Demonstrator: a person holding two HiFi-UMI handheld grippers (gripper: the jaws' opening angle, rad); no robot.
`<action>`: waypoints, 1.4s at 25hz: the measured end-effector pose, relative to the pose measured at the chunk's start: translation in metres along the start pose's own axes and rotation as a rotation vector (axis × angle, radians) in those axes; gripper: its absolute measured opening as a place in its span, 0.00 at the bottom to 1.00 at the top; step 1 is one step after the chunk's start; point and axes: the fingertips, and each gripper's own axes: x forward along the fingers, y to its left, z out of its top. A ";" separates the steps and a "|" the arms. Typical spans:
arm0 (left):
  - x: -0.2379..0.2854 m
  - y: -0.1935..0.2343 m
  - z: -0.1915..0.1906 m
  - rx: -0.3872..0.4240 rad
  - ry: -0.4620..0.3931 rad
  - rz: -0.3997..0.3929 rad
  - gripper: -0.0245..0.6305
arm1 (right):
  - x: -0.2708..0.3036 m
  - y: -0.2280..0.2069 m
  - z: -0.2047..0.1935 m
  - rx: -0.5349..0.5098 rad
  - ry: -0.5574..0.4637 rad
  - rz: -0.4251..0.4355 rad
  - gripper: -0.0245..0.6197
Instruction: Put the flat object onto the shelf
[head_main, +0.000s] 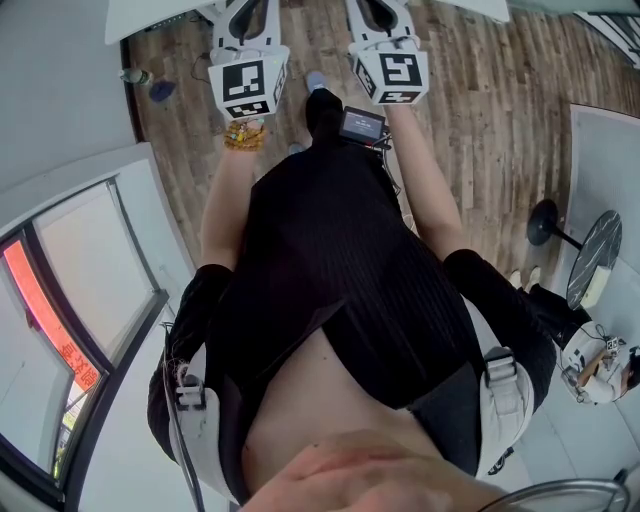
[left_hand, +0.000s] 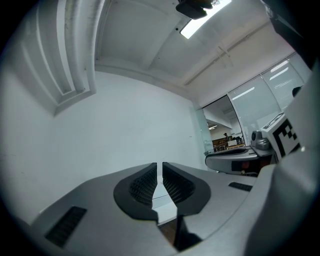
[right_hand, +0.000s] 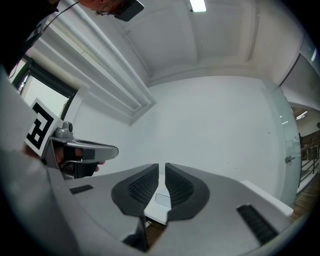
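You are holding the white, black-padded left gripper (left_hand: 160, 173) and its twin right gripper (right_hand: 162, 175) side by side, both with jaws together on nothing, no flat object showing ahead of either, so you are probably needing to find it first.

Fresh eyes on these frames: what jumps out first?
The head view looks straight down the person's black top to a wooden floor, with one marker cube near the top edge and another beside it. The left tool and right tool each face a bare white wall, jaws nearly together with nothing between them.
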 end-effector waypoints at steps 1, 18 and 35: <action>0.000 0.000 -0.001 0.001 0.001 -0.001 0.10 | 0.000 0.000 -0.001 0.001 0.002 -0.003 0.12; 0.003 0.005 -0.004 0.009 0.012 -0.014 0.10 | 0.001 -0.008 -0.009 0.004 0.017 -0.035 0.11; 0.015 0.014 -0.019 0.018 0.042 -0.017 0.10 | 0.014 -0.015 -0.025 -0.002 0.052 -0.035 0.09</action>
